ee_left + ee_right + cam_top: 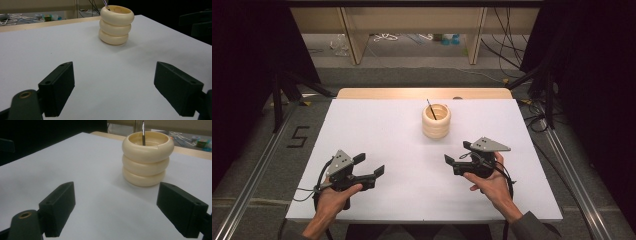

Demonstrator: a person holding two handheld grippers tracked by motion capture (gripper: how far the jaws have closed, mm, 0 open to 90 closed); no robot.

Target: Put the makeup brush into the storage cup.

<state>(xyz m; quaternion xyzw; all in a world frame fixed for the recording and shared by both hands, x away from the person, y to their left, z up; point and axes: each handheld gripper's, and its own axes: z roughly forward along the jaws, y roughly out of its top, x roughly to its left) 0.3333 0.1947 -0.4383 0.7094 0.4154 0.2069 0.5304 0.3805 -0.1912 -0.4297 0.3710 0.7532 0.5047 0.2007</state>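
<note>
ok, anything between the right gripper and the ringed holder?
Nothing: bare white table runs from the open right gripper to the cream ringed holder, as the right gripper view shows.

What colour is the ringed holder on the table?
Cream, plain with no pattern: the holder is three stacked rounded rings. It shows best in the right gripper view.
</note>
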